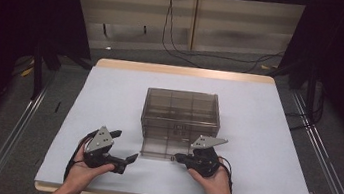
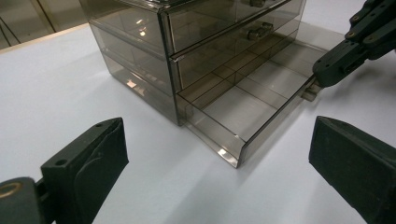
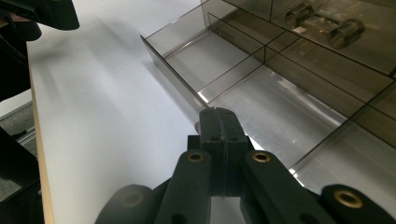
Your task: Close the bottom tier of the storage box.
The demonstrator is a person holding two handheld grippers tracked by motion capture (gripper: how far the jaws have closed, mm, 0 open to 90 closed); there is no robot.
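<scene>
Gripping the knob (image 2: 309,93) of the bottom drawer (image 1: 158,148), I have the right gripper (image 1: 177,157) clamped on it. The drawer stands partly out of the box (image 1: 181,112) at mid-table; its travel remains unfinished. The left gripper (image 1: 123,146) hangs spread wide, just left of it.

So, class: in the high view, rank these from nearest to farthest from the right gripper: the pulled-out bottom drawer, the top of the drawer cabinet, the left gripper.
1. Bottom drawer: its front is at the right gripper's tip.
2. Left gripper: across the drawer front, at the table's near left.
3. Cabinet top: farther back, mid-table.
</scene>
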